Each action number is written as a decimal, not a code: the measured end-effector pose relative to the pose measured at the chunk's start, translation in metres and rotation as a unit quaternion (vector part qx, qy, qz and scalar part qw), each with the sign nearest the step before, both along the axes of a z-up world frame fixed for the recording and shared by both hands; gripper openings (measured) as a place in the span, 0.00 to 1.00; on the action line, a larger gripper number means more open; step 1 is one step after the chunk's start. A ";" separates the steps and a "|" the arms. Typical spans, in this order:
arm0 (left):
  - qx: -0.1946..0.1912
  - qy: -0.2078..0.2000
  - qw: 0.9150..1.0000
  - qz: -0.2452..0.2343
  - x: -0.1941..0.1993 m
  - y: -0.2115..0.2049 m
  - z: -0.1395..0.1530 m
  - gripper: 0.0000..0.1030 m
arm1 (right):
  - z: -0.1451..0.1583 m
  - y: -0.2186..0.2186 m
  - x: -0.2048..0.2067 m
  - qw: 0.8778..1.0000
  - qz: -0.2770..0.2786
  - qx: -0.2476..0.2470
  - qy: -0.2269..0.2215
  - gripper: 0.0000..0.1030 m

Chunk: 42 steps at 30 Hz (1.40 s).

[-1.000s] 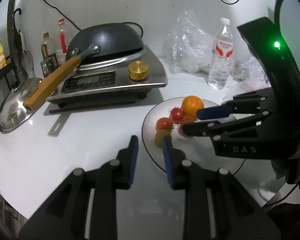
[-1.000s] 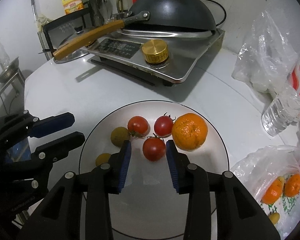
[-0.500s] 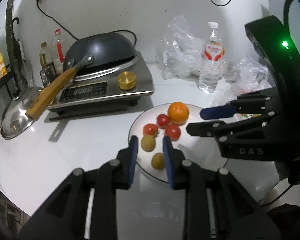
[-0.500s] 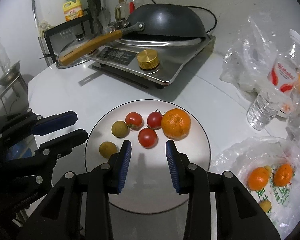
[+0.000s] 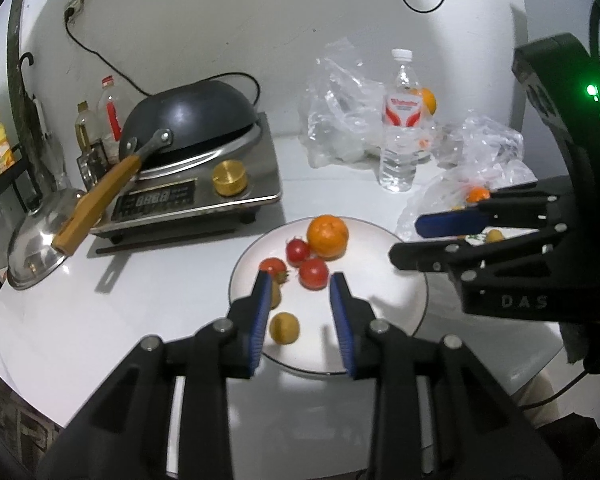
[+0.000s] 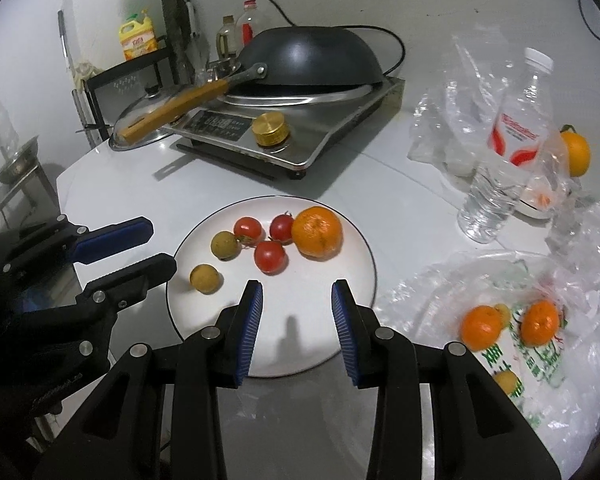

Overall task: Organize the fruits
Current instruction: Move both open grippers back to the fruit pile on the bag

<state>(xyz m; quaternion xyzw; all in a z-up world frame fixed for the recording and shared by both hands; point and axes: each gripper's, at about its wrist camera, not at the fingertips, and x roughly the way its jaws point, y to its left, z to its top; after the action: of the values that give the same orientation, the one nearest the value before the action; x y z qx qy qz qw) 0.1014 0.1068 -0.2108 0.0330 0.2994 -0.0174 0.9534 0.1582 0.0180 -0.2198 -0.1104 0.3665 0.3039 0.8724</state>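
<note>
Fruits now lie on the white plate [image 6: 356, 256] ahead of both pairs of fingers, where a second ago the right gripper [image 6: 297, 316] stood close around a tomato and the left gripper [image 5: 300, 312] sat at the plate's near rim; both have since drawn back and up, and nothing has left with either. The left jaws are opening, with only a yellow-brown longan [image 5: 284, 328] seen on the plate below the gap between them, not held; the right jaws stand a little apart and empty over bare plate. By my reading, the latest placing is done and a fetch from the plastic bag [image 6: 500, 280], right of the right fingers, comes next. Counted on the plate: one mandarin [image 6: 317, 232], three tomatoes [image 6: 271, 256], two longans. In the bag: two mandarins [image 6: 482, 327] and at least one small yellow fruit; more may be hidden.
</note>
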 end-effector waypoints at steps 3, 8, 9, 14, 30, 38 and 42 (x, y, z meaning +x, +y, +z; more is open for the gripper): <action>0.003 -0.002 1.000 -0.003 -0.002 -0.008 0.003 0.31 | 0.002 -0.010 -0.004 1.000 -0.005 0.004 -0.002 0.37; 0.011 -0.004 1.000 -0.008 -0.004 -0.022 0.007 0.32 | 0.004 -0.027 -0.008 1.000 -0.014 0.011 -0.005 0.37; 0.014 -0.004 1.000 -0.010 -0.004 -0.025 0.008 0.32 | 0.005 -0.031 -0.009 1.000 -0.017 0.013 -0.005 0.37; 0.020 0.000 1.000 -0.014 -0.003 -0.039 0.010 0.32 | 0.006 -0.049 -0.012 0.999 -0.026 0.018 -0.006 0.37; 0.014 0.008 0.999 -0.038 0.005 -0.090 0.018 0.63 | 0.008 -0.118 -0.016 0.997 -0.062 0.041 -0.008 0.37; 0.022 0.009 0.998 -0.059 0.017 -0.120 0.019 0.64 | 0.004 -0.155 -0.009 0.995 -0.084 0.047 -0.005 0.37; 0.017 0.014 0.998 -0.066 0.028 -0.132 0.016 0.63 | 0.002 -0.167 -0.006 0.995 -0.088 0.048 -0.002 0.37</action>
<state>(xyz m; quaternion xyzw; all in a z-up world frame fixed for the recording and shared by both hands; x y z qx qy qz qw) 0.1293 -0.0249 -0.1945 0.0690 0.3097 -0.0754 0.9453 0.1521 -0.1486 -0.2179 -0.0359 0.3583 0.2428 0.9008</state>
